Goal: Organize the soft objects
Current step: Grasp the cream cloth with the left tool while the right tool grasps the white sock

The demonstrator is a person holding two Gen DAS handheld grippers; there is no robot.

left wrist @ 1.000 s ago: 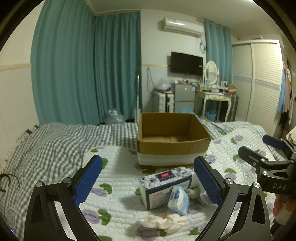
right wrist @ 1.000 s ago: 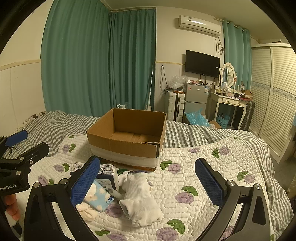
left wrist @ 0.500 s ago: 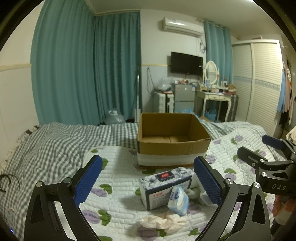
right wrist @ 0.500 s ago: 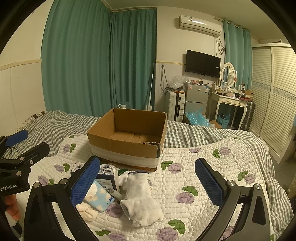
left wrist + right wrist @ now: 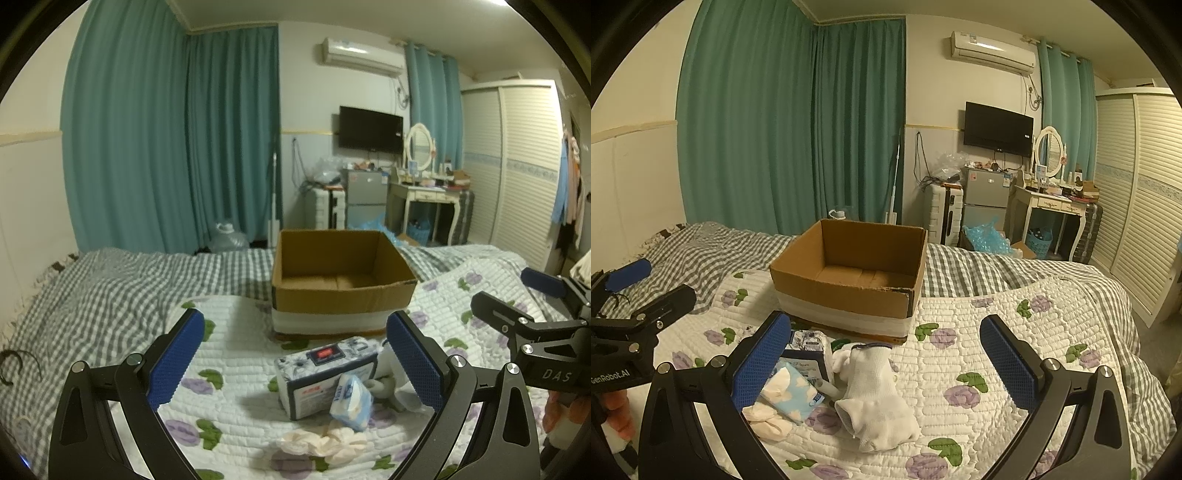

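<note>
Nothing has moved since the earlier frames: we hold left gripper (image 5: 293,354) and right gripper (image 5: 886,360) spread wide, empty, cardboard box (image 5: 849,275) empty, tissue pack (image 5: 327,373), white sock (image 5: 873,395) and small packet (image 5: 351,400) unsorted on quilt (image 5: 1015,332).
</note>
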